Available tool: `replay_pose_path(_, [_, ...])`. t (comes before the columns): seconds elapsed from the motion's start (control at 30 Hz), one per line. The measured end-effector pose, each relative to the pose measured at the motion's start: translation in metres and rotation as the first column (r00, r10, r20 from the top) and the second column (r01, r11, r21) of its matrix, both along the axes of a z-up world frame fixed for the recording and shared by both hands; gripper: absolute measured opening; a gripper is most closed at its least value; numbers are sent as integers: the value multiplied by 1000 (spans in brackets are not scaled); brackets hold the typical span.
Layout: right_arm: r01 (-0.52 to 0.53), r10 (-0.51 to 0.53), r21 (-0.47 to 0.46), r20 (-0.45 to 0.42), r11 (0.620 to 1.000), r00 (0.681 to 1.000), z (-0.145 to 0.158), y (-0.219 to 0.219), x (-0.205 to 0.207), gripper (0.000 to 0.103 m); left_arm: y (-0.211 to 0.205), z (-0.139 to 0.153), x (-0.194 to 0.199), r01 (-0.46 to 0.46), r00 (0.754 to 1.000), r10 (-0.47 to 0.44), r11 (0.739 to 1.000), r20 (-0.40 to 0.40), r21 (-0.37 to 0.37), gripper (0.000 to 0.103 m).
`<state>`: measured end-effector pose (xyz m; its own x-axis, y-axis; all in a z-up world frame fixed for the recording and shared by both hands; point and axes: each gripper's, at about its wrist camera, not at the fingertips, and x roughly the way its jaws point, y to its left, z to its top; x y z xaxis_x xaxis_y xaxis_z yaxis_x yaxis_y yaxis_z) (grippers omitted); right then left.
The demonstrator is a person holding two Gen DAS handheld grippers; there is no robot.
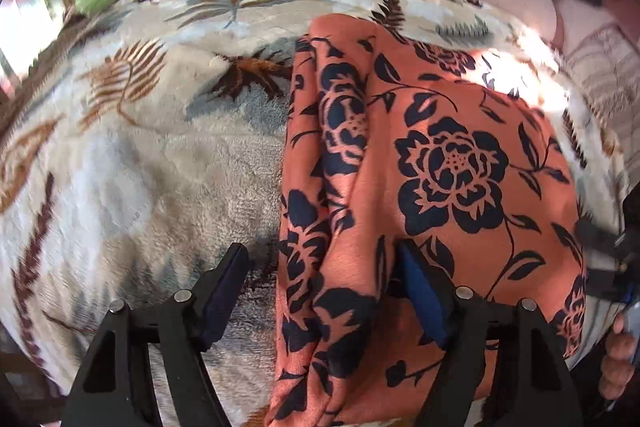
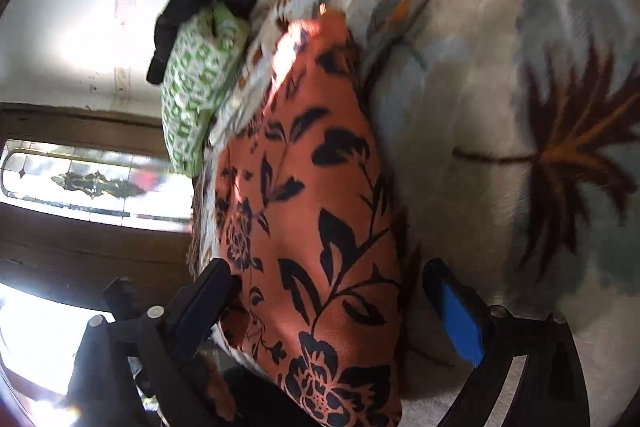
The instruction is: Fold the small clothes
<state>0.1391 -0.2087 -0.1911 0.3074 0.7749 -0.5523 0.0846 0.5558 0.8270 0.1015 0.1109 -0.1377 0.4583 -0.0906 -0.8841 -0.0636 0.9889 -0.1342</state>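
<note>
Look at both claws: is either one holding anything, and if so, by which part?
Nothing is held. The left claw stands open astride the orange floral cloth's folded left edge; the right claw stands open around its near end, pads not pressing.

The orange floral garment (image 1: pixel 432 163) looks like smooth, slightly sheeny cloth on a plush, fleecy blanket (image 1: pixel 160 155).
</note>
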Motion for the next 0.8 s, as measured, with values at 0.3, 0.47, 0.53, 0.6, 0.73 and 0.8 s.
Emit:
replay_pose_path(0.3, [-104, 138, -287, 100, 952, 985, 20, 27, -9, 64, -2, -1, -6, 18, 1000, -18, 1000, 17, 24, 79])
replay_pose_path(0.47, [46, -35, -76, 148, 996, 988, 36, -8, 11, 92, 0, -1, -6, 13, 1000, -14, 1000, 22, 25, 80])
replay_pose_path(0.53, [88, -89, 7, 46, 996, 995, 9, -14, 38, 94, 0, -1, -6, 12, 1000, -12, 1000, 22, 22, 80])
replay_pose_path(0.6, [61, -59, 37, -54, 997, 997, -8, -4, 57, 50, 1, -2, -7, 7, 1000, -8, 1000, 21, 24, 80])
replay_pose_path(0.73, [-54, 164, -448, 211, 893, 964, 50, 52, 45, 38, 2, -4, -5, 3, 1000, -3, 1000, 21, 26, 85])
replay_pose_path(0.8, [-63, 114, -400, 107, 914, 988, 18, 39, 57, 47, 0, -2, -7, 2, 1000, -2, 999, 25, 34, 85])
